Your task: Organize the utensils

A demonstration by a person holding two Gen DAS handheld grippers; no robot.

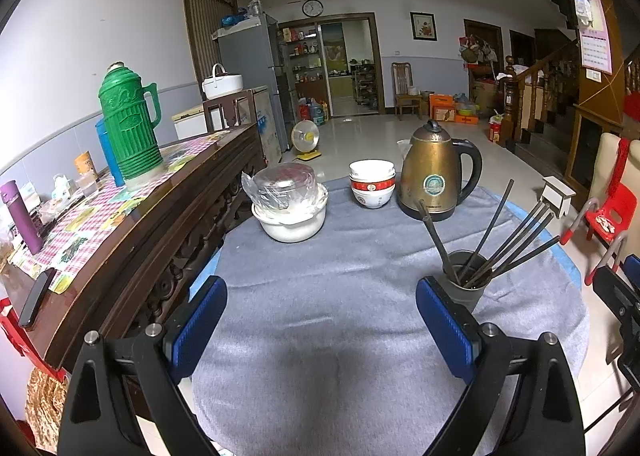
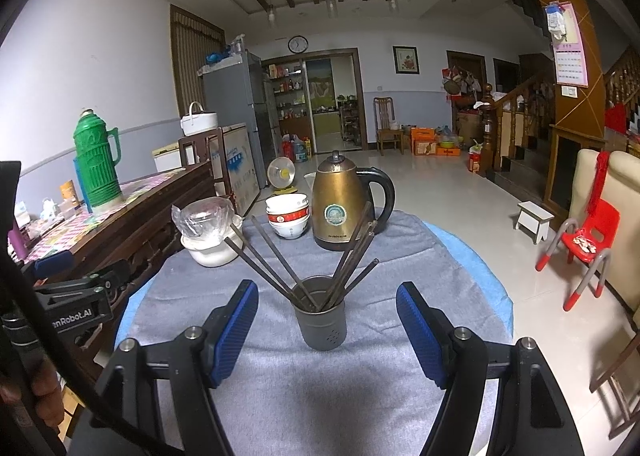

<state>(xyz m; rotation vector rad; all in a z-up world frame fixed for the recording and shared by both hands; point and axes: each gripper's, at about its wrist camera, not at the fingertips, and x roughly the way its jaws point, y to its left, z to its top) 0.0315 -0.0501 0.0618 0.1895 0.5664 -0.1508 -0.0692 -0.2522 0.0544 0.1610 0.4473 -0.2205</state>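
Observation:
A grey metal utensil cup (image 2: 322, 320) stands on the grey cloth, holding several dark chopsticks (image 2: 272, 260) that fan out left and right. My right gripper (image 2: 327, 318) is open, its blue pads well apart on either side of the cup and touching nothing. In the left wrist view the same cup (image 1: 468, 288) sits just beyond the right pad, chopsticks (image 1: 516, 240) leaning right. My left gripper (image 1: 320, 320) is open over bare cloth with nothing between its fingers. The left gripper's black body (image 2: 76, 308) shows at the right wrist view's left edge.
Farther back on the cloth-covered round table (image 2: 404, 256) stand a brass kettle (image 2: 344, 208), stacked red-and-white bowls (image 2: 289, 216) and a white pot with a plastic-wrapped bowl (image 2: 208, 232). A wooden sideboard (image 1: 132, 216) with a green thermos (image 1: 130, 124) adjoins the table's left.

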